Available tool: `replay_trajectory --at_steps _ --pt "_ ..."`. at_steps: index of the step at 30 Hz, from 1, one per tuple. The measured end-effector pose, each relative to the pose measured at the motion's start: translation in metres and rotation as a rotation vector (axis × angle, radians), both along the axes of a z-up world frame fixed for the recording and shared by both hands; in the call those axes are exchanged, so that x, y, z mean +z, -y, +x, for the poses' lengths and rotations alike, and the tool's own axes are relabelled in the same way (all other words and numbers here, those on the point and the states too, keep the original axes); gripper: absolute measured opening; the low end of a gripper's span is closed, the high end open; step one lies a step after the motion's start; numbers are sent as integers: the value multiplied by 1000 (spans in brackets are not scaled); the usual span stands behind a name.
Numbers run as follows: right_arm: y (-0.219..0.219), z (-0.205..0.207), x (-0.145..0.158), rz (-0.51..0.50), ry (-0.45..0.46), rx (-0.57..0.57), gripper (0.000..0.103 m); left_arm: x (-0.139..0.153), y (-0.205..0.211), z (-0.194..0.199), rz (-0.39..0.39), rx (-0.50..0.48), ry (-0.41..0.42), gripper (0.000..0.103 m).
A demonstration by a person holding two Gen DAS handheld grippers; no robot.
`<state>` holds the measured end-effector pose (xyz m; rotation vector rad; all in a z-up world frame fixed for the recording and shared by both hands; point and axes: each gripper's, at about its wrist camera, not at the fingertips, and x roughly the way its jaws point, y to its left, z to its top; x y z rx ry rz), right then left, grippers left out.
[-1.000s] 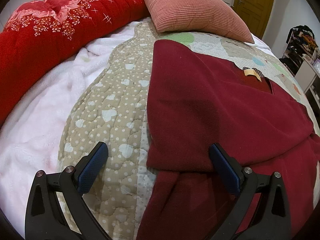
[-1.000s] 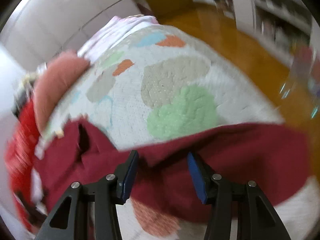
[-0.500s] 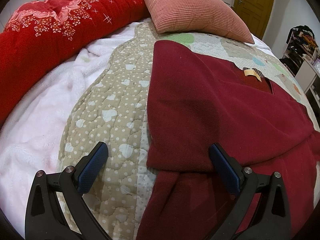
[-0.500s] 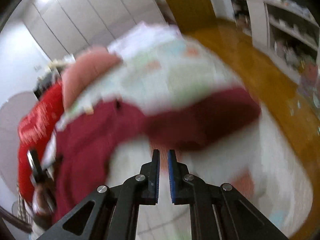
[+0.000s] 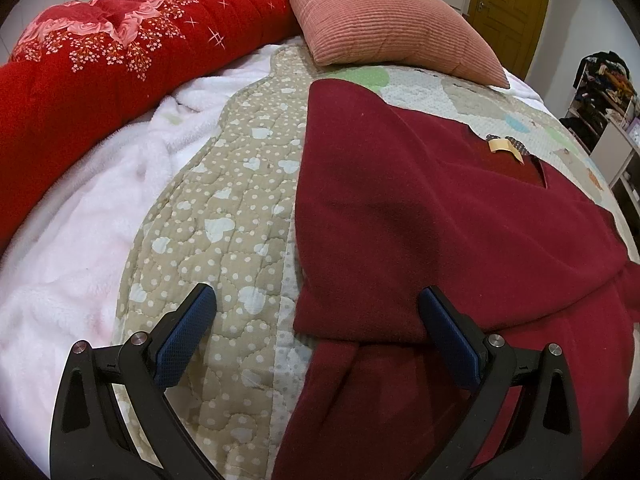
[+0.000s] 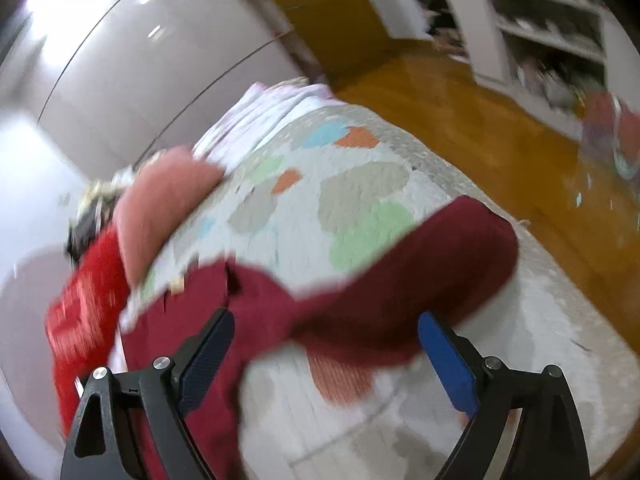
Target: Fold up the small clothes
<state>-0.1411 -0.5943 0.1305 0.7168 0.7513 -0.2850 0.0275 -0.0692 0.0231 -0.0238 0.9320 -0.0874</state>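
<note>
A dark red sweater (image 5: 420, 216) lies on the quilted bedspread (image 5: 224, 216), its left side folded over and a sleeve running toward me. My left gripper (image 5: 316, 320) is open and empty, low over the folded edge. In the blurred right wrist view the sweater's other sleeve (image 6: 404, 280) stretches out over the quilt (image 6: 360, 188). My right gripper (image 6: 324, 348) is open wide just in front of that sleeve, holding nothing.
A red floral blanket (image 5: 112, 60) and a white fleece (image 5: 80, 220) lie on the left. A pink ribbed pillow (image 5: 384, 20) sits at the head of the bed. The bed's edge drops to a wooden floor (image 6: 500, 120) on the right, with shelves (image 6: 540, 32) beyond.
My right gripper was shut half a second ago and is now open wide, with the sleeve lying in front of it. The left gripper has not moved.
</note>
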Motion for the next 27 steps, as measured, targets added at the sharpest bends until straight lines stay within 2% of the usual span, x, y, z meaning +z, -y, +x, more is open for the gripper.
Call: replay_trajectory --at_steps 2,4,5,7,8,10,12,13,16,17,19,20,22,23,24,27 --pt "19 19 -11 47 -67 -69 89 -1 0 1 -1 -1 -2 102" --pt "31 37 -26 116 -105 -69 48 -1 0 1 -1 -2 -3 102" --pt "34 40 -30 126 -115 -39 15 -1 -1 1 -1 -2 -3 102" --pt "32 34 -23 71 -105 -9 9 -1 0 1 -1 -2 -2 102" --pt "21 23 -12 -12 -82 22 8 -1 0 1 -1 -2 -2 102" --pt "9 0 1 -94 -58 76 8 -1 0 2 -1 -2 -2 102" --pt "-13 -30 -5 -139 -87 144 8 -1 0 2 0 -2 -2 102" --pt "-22 -42 -17 -145 -144 166 8 -1 -1 2 0 -2 -2 102" --pt "-27 -75 -63 -65 -323 182 9 -1 -1 2 -6 -2 0 102" --pt "-23 -90 -66 -68 -333 160 9 -1 -2 1 -7 -1 1 102" --pt "-14 -107 -53 -97 -284 101 14 -1 -2 1 -5 0 2 102" --pt "-7 -114 -43 -118 -254 66 18 -1 -2 1 -3 0 3 102" --pt "5 -121 -25 -145 -198 24 43 -1 -1 0 -4 1 3 102" --pt "11 -122 -19 -167 -183 -4 64 -1 -1 0 -4 1 3 102" --pt "17 -122 -15 -209 -187 -38 68 -1 -1 1 -3 0 3 102" --pt "37 -128 -13 -283 -212 -134 68 -1 -1 1 -3 1 2 102"
